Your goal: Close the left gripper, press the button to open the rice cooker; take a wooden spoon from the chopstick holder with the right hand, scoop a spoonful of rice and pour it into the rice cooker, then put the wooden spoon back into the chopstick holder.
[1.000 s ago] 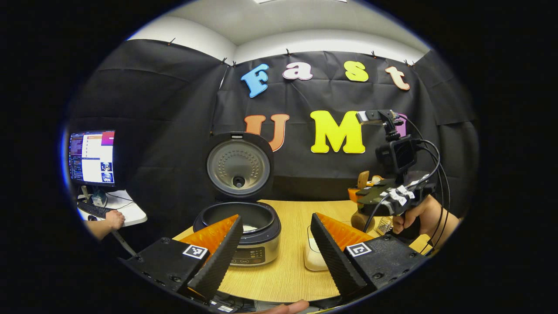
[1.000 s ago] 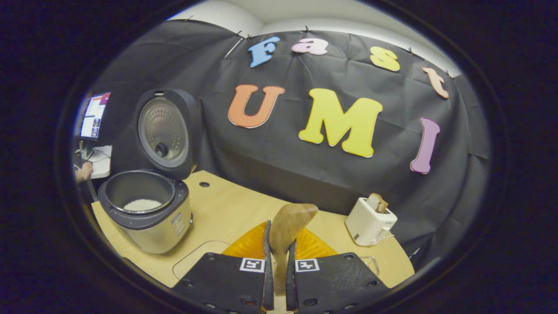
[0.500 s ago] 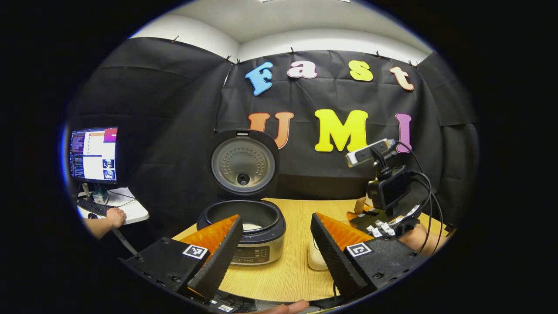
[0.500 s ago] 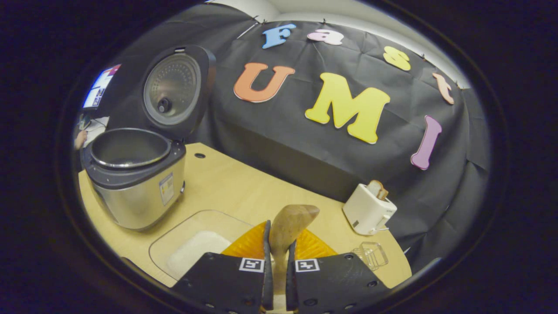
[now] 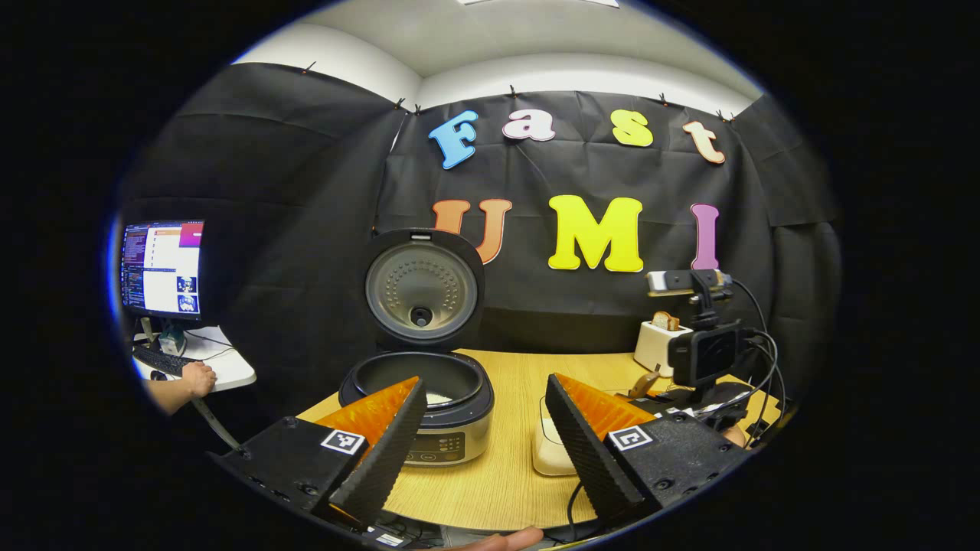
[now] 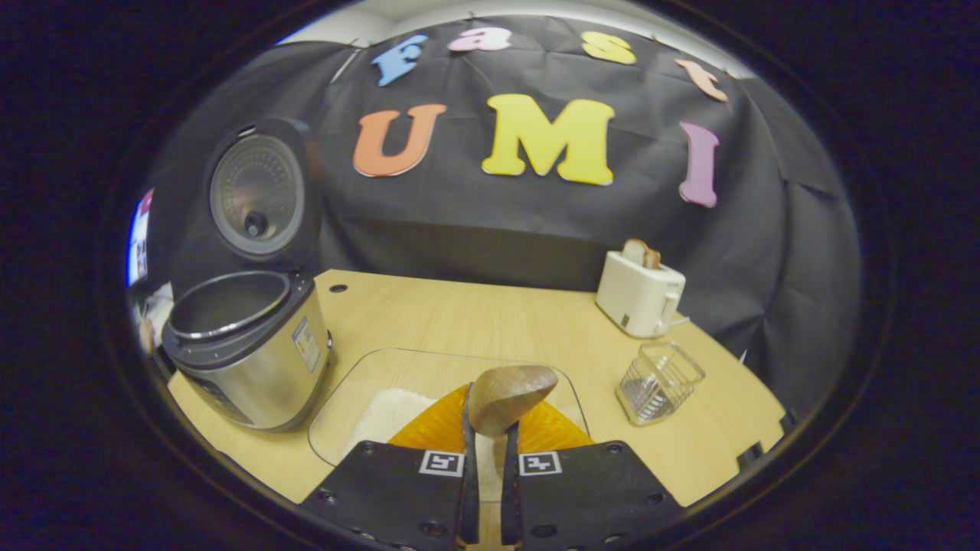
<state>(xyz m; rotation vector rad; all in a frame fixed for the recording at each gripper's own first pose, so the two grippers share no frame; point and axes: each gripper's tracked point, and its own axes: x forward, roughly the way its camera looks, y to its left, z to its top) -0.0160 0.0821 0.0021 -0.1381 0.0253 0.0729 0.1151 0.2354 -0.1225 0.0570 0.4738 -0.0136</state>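
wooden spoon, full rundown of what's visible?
The wooden spoon looks like smooth brown wood with a rounded oval bowl. Its handle runs down between the jaws of the right gripper, which are pressed shut on it. The bowl juts ahead of the jaws, over the clear rice container. Whether it carries rice can't be told.

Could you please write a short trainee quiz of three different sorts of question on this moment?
1. True or false: the rice cooker has its lid raised.
2. What is the right hand-held gripper clamped on? A) a slice of toast B) the wooden spoon C) a glass cup
3. Fill in: the wire chopstick holder stands on the table in front of the white ____.

Key: 1 true; 2 B; 3 toaster. The left hand-held gripper is open, with the cooker beyond its fingers.
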